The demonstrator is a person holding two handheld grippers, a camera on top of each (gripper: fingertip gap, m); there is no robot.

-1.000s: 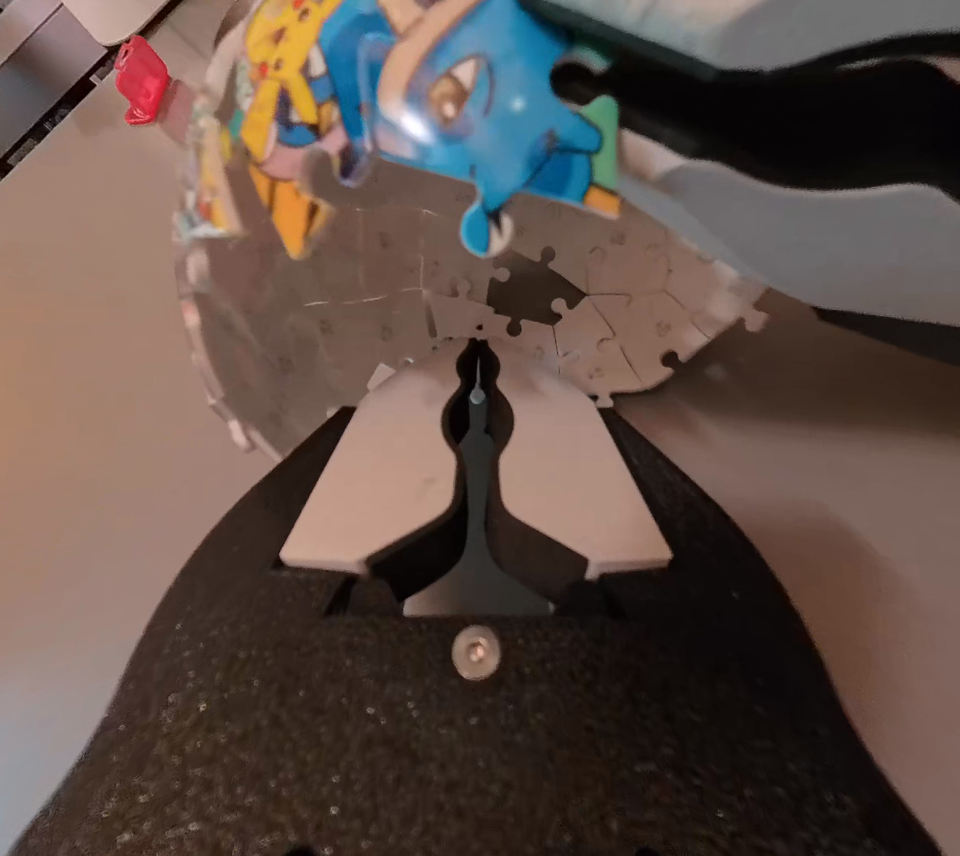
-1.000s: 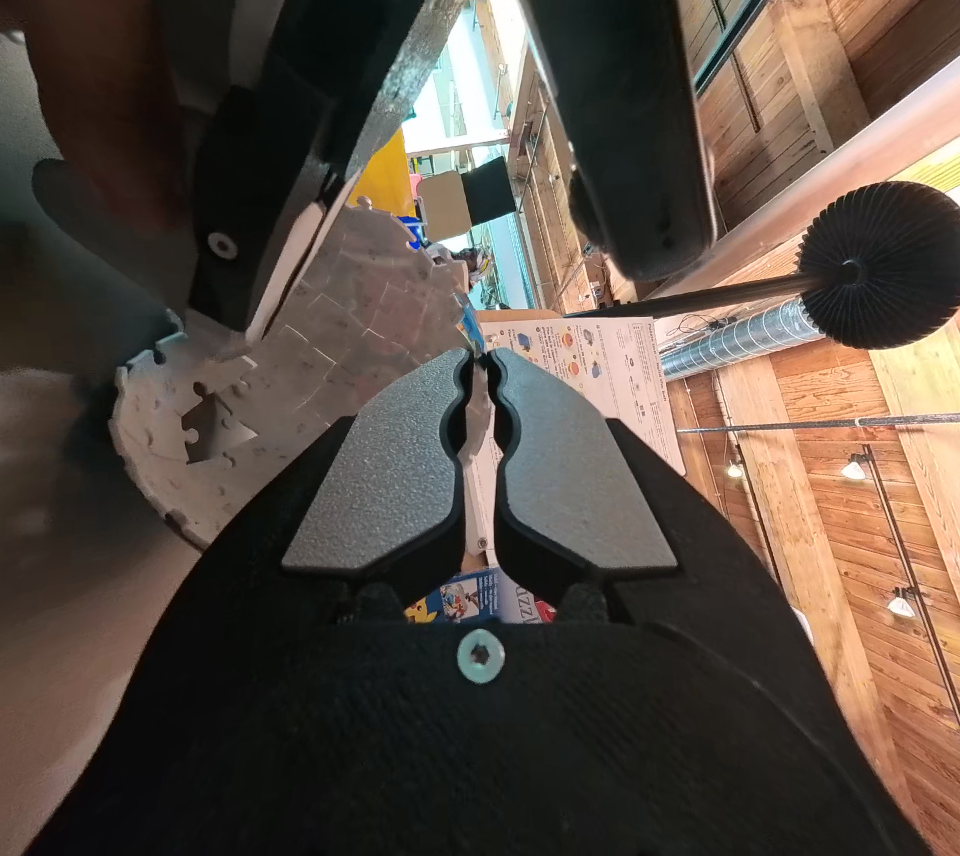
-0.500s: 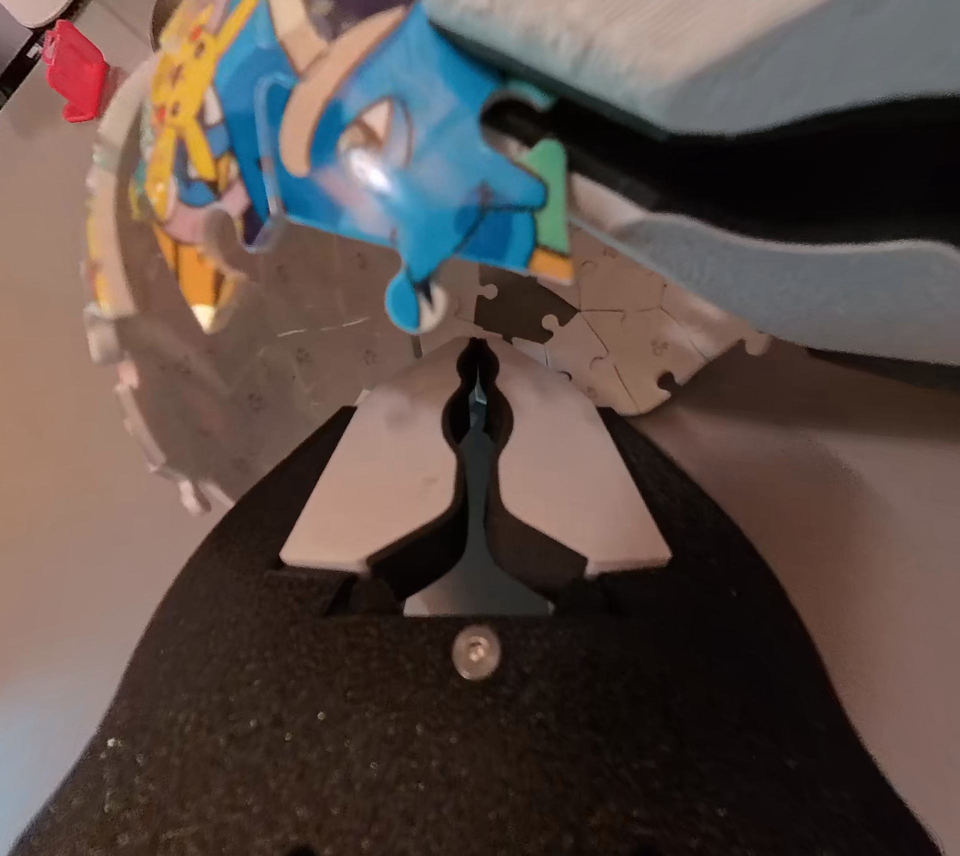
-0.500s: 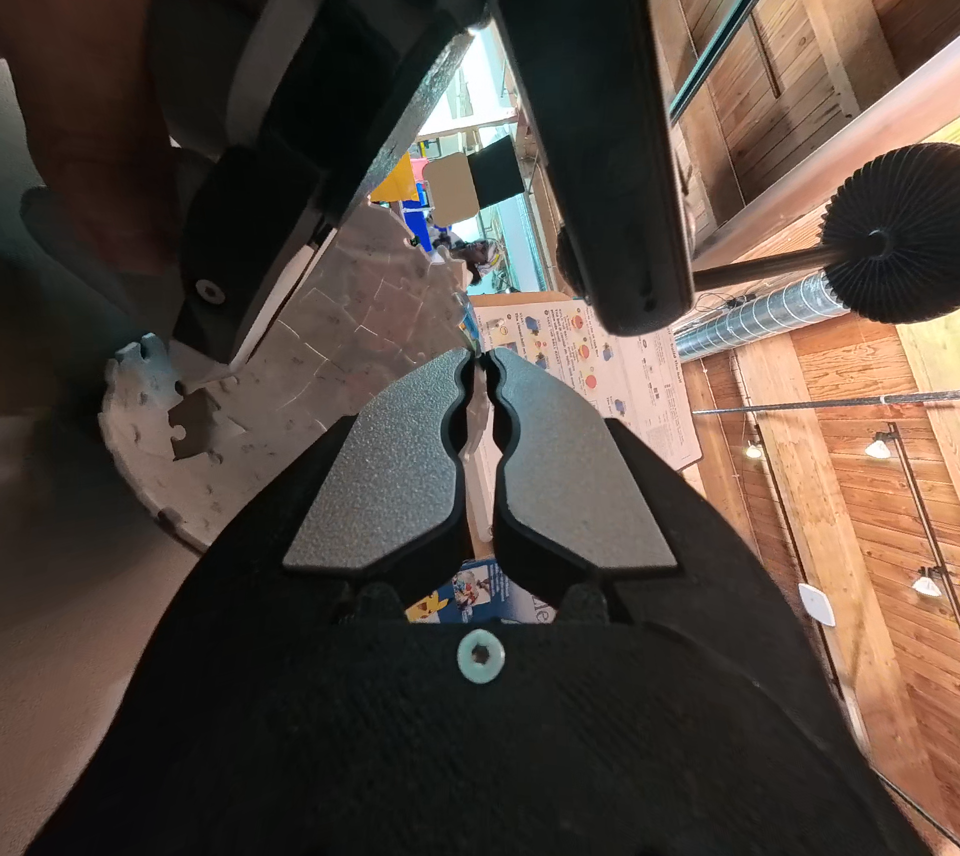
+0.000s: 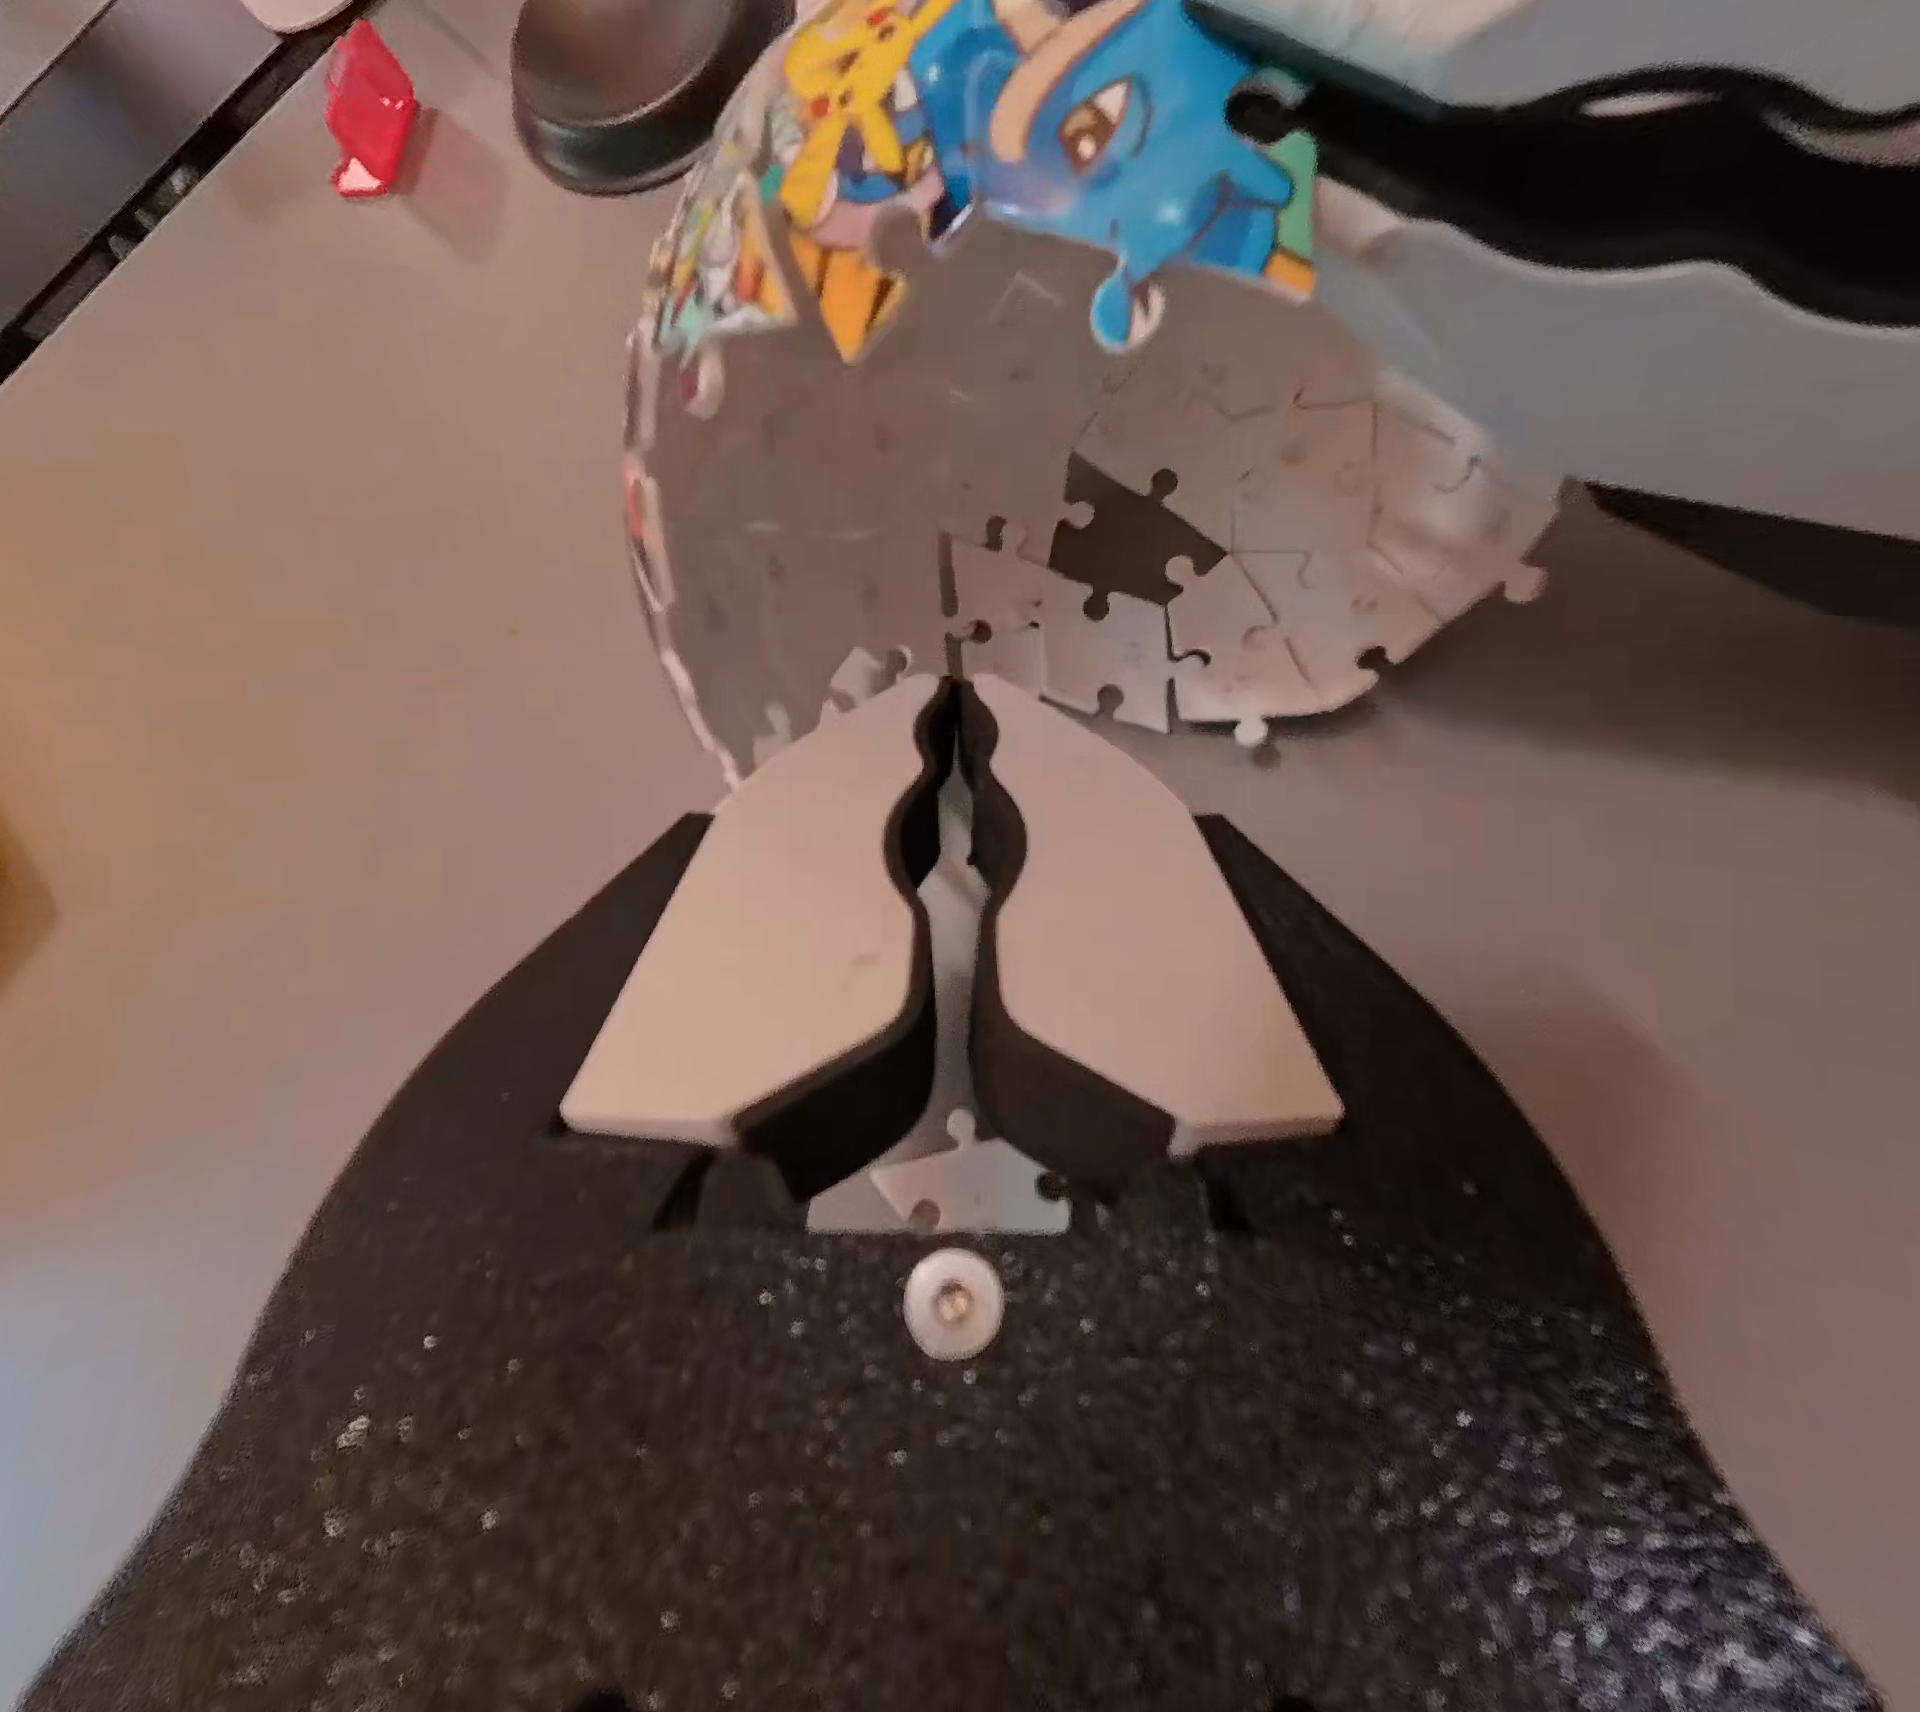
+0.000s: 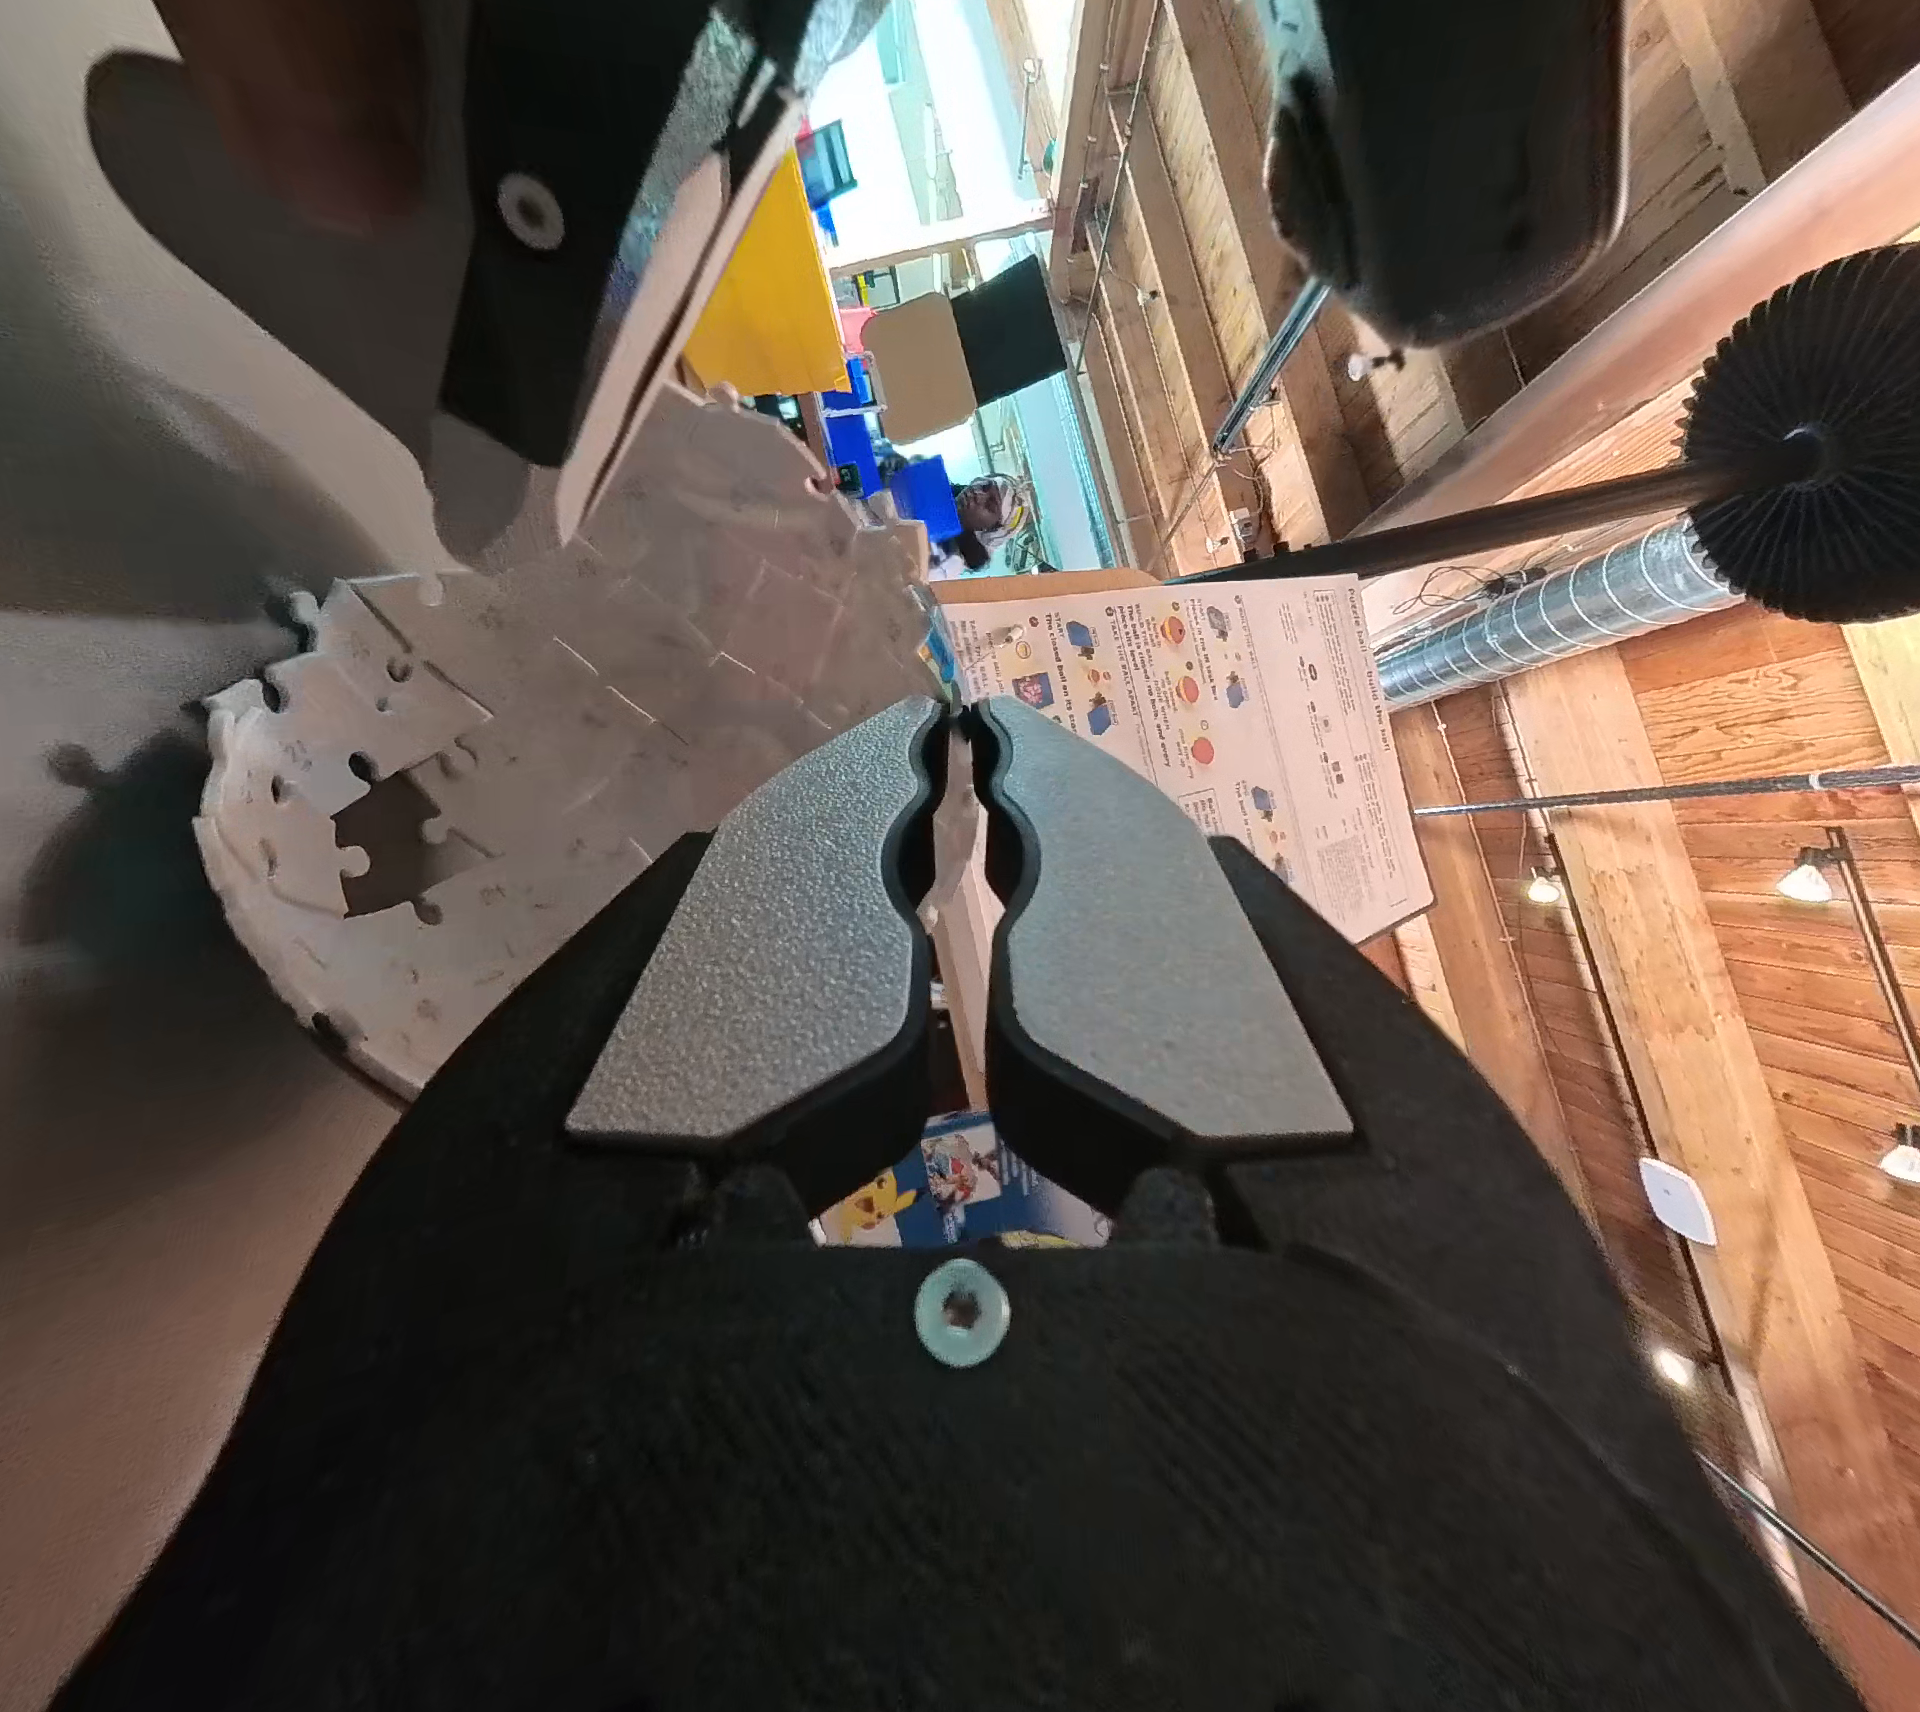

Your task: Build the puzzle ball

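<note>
The half-built puzzle ball (image 5: 831, 519) is a curved shell, grey inside and printed with colourful cartoon figures outside. It is held above the table. One piece-shaped gap (image 5: 1132, 540) is open in its grey wall and also shows in the right wrist view (image 6: 400, 841). My left gripper (image 5: 954, 696) is shut on the near rim of the shell. My right gripper (image 6: 961, 712) is shut on another rim of the same shell (image 6: 582, 769). In the left wrist view the right gripper's fingers (image 5: 1558, 0) reach in from the upper right over the coloured part. The left gripper (image 6: 623, 312) shows at the upper left of the right wrist view.
A black round stand (image 5: 644, 62) and a small red object (image 5: 369, 104) sit on the grey table (image 5: 260, 623) at the back left. White sheets lie beyond them. A printed instruction sheet (image 6: 1247, 727) stands behind the ball. A black fan-like disc on a pole (image 6: 1818, 436) is at the right. Spacing between my two grippers at the tips: around 10 cm. The small red object (image 5: 369, 104) sits 25 cm or so from the ends of my left fingers.
The shell has shifted right and tilted in the left wrist view, uncovering the black stand behind it. In the right wrist view the left gripper has moved up. Both grippers stay shut on the rim.
</note>
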